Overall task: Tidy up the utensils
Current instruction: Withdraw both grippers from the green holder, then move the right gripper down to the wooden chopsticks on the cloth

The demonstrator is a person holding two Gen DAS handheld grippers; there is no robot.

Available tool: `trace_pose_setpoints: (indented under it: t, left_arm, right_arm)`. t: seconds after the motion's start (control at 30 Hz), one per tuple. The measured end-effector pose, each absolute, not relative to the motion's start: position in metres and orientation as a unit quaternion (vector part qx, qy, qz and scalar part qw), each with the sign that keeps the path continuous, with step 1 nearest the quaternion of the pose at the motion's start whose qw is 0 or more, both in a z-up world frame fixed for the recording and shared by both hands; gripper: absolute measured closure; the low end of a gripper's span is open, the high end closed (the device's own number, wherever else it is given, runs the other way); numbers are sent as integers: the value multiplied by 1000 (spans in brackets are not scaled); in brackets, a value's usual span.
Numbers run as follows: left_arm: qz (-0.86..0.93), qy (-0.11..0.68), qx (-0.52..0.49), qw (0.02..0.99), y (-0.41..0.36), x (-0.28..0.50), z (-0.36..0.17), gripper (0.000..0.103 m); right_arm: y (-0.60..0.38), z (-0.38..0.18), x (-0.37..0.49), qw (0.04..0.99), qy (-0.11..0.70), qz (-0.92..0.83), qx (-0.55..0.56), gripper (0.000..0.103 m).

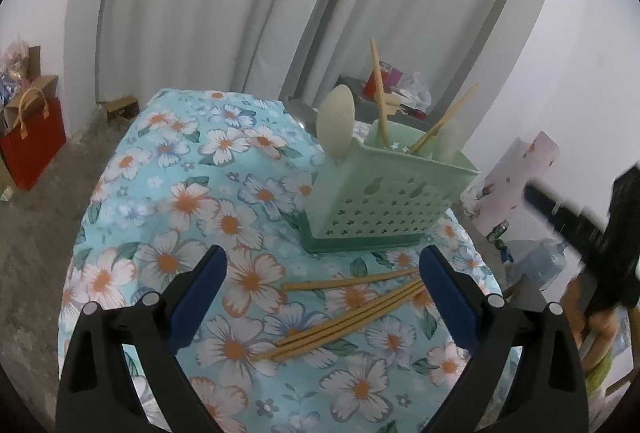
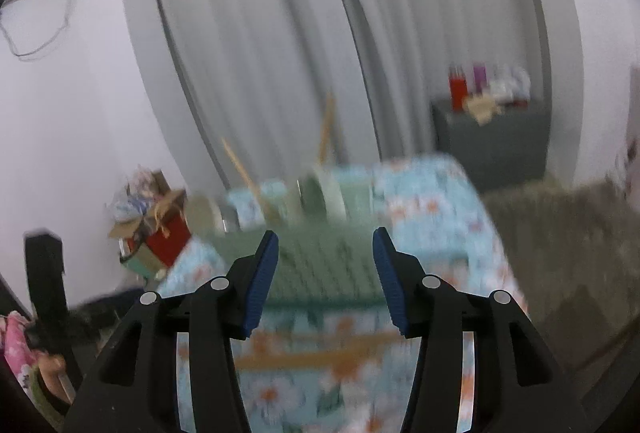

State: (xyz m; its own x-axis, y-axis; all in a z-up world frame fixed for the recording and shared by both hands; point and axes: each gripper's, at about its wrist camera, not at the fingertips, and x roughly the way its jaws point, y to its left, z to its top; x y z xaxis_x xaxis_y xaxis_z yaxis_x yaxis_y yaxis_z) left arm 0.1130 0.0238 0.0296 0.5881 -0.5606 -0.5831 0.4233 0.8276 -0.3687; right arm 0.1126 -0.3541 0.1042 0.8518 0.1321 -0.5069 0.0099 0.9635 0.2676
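- On the left wrist view, the left gripper point(image 1: 323, 275) is hovering with jaws spread wide and nothing between them, above a floral cloth point(image 1: 180, 193) covering the table.
- Loose chopsticks point(image 1: 352, 309) are lying on the cloth between the blue pads point(image 1: 200, 293), one apart from a bundle, fanning toward the right pad.
- Just beyond them, a green caddy point(image 1: 384, 197) is standing upright, holding a pale spoon point(image 1: 336, 121) at its left end and two chopsticks leaning out the top.
- At the right edge, the right gripper point(image 1: 576, 225) is showing as a dark blur.
- Over on the right wrist view, everything is smearing with motion: the right gripper point(image 2: 325, 281) is hanging with jaws wide and empty, facing the caddy point(image 2: 324, 265).
- Chopsticks point(image 2: 312, 355) are lying across the cloth point(image 2: 440, 201) below the pads, near the caddy.
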Motion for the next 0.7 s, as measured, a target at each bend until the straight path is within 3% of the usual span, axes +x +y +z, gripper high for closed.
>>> trace_pose_setpoints:
  t: [0.37,0.7]
  left_arm:
    - [-272,417,-107,861,16,117,12,6]
    - [-230,415,-112,873,27,121,7,6]
  right_arm:
    - [-328,25,102,898,385,74,200,56]
    - [-331,-4,108,861,421,101,269,56]
